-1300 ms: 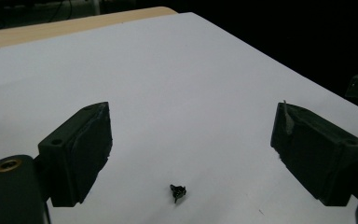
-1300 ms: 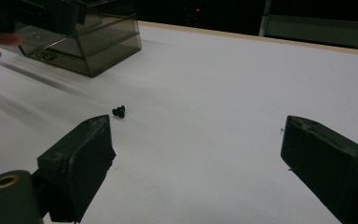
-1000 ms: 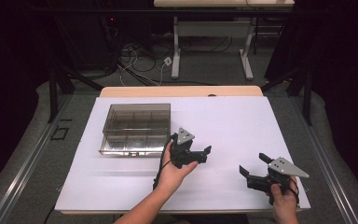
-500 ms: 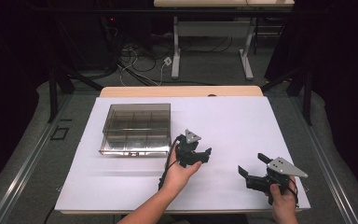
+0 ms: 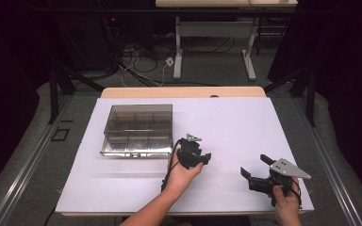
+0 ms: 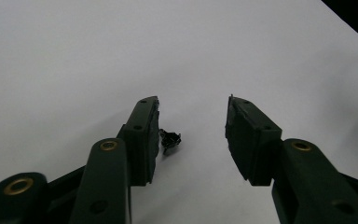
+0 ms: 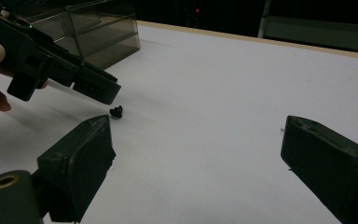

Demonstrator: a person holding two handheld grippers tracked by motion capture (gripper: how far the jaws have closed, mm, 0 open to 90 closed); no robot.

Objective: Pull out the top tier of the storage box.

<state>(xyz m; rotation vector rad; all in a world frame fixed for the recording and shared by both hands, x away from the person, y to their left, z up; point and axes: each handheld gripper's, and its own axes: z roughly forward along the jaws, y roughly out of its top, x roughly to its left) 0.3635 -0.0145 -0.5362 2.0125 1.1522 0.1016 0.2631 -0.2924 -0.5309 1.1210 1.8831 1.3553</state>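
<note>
1. The left tool (image 5: 199,153) is hovering low over the white counter (image 5: 245,127), near its middle and a little toward the person's edge, just right of the smoked plastic compartment box (image 5: 139,129).
2. A small black screw (image 6: 169,139) is lying on the counter between the left tool's jaws, close beside one jaw's inner pad; whether it is touching that pad cannot be told. The right gripper view is showing the same screw (image 7: 116,111) just below the left tool's tip (image 7: 98,88).
3. The left tool's jaws have just been closing and are now standing half spread, with a clear gap to the other pad; they are not yet pinching the screw.
4. The right tool (image 5: 257,169) is resting near the counter's near right corner, jaws spread wide and holding nothing, well apart from the screw.
5. Judged step: the person is closing in for a pickup of the screw, probably for sorting into the box.
6. The next move is calling for centring the screw between the pads, lowering until the tips are nearly meeting the counter, then squeezing gently so the small part is not flicking away.
</note>
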